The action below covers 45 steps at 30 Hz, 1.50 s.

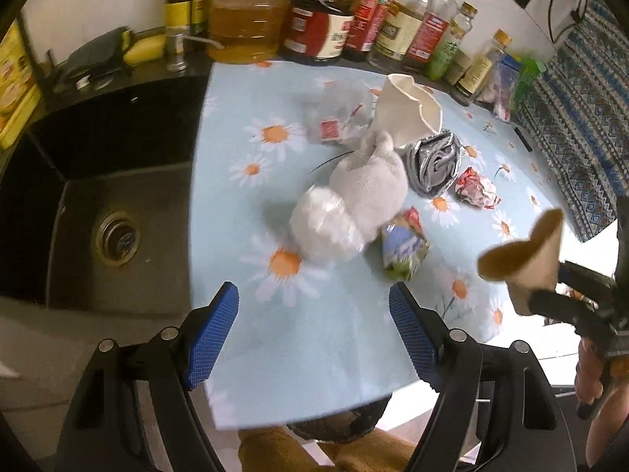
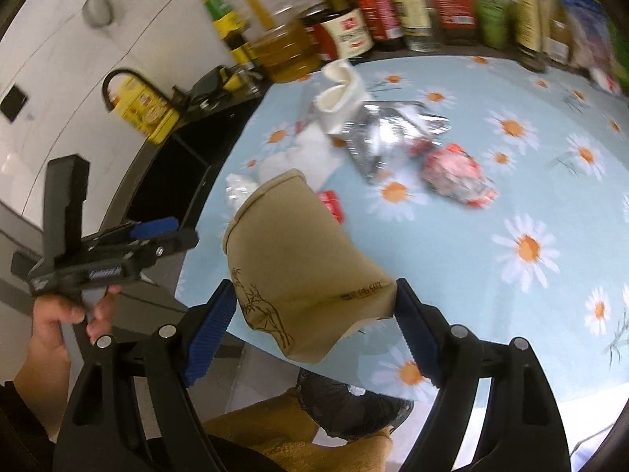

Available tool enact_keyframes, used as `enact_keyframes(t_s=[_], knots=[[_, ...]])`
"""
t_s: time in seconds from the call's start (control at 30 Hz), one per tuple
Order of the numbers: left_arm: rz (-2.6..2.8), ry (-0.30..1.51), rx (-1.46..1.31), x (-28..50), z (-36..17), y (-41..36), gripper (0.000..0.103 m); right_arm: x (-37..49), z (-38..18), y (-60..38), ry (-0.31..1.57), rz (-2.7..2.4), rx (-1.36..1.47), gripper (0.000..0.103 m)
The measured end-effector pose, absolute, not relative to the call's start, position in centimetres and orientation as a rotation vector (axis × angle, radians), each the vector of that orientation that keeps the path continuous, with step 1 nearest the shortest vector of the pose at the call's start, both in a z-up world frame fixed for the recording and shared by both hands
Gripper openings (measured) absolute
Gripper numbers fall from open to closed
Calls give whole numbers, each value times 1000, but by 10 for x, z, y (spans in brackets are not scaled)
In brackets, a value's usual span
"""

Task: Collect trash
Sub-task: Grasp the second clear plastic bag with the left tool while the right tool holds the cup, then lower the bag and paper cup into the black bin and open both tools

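My right gripper (image 2: pixel 314 314) is shut on a crushed brown paper cup (image 2: pixel 298 267) and holds it above the near edge of the table. In the left wrist view the cup (image 1: pixel 523 251) and the right gripper (image 1: pixel 550 285) appear at the far right. My left gripper (image 1: pixel 314 334) is open with nothing between its blue pads, over the table's near edge. On the table lie a crushed white paper cup (image 1: pixel 409 114), a clear bag with a red label (image 1: pixel 338 118), a white cloth bundle (image 1: pixel 369 192), a white plastic wad (image 1: pixel 322 228), a silver foil bag (image 1: pixel 434 165), a red-white crumpled wrapper (image 1: pixel 477 188) and a green-blue wrapper (image 1: pixel 405 247).
The daisy-print tablecloth (image 1: pixel 275 314) covers the table. A dark sink (image 1: pixel 98 216) lies to its left. Several bottles and jars (image 1: pixel 326 27) line the back wall. Below the near table edge sits a black bag-lined container (image 2: pixel 346 405). A hand (image 2: pixel 59 314) grips the left gripper's handle.
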<state>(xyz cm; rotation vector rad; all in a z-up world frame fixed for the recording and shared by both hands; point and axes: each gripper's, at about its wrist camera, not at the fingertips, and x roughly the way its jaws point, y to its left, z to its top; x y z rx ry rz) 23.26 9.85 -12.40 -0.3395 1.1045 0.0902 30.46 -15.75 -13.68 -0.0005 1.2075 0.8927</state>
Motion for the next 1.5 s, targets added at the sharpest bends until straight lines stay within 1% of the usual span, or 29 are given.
enact_keyframes(t_s=[0.13, 0.27, 0.33, 0.37, 0.4, 0.43, 0.47, 0.6, 0.63, 0.83, 1.03, 1.5], knots=[[74, 1139, -329, 255, -136, 98, 76, 306, -136, -179, 1207, 832, 42, 80], [63, 1157, -379, 270, -146, 104, 75, 304, -138, -193, 1209, 783, 67, 80], [51, 1166, -387, 275, -149, 106, 65, 303, -139, -199, 1214, 763, 83, 80], [49, 1172, -382, 278, -151, 106, 64, 302, -140, -200, 1216, 756, 89, 80], [47, 1175, -374, 281, -153, 106, 62, 301, -141, -201, 1218, 749, 96, 80], [45, 1179, -366, 283, -154, 105, 56, 300, -142, -202, 1220, 744, 103, 80], [42, 1182, -358, 285, -154, 105, 55, 300, -142, -202, 1221, 741, 107, 80], [35, 1184, -311, 292, -156, 101, 55, 296, -142, -204, 1222, 733, 118, 80], [35, 1188, -310, 293, -158, 101, 52, 295, -142, -204, 1222, 733, 120, 80], [21, 1171, -317, 291, -157, 104, 49, 291, -140, -207, 1219, 727, 132, 80], [25, 1153, -321, 286, -151, 102, 49, 288, -138, -208, 1214, 732, 131, 80], [43, 1093, -290, 247, -117, 81, 49, 275, -131, -201, 1194, 820, 91, 80]])
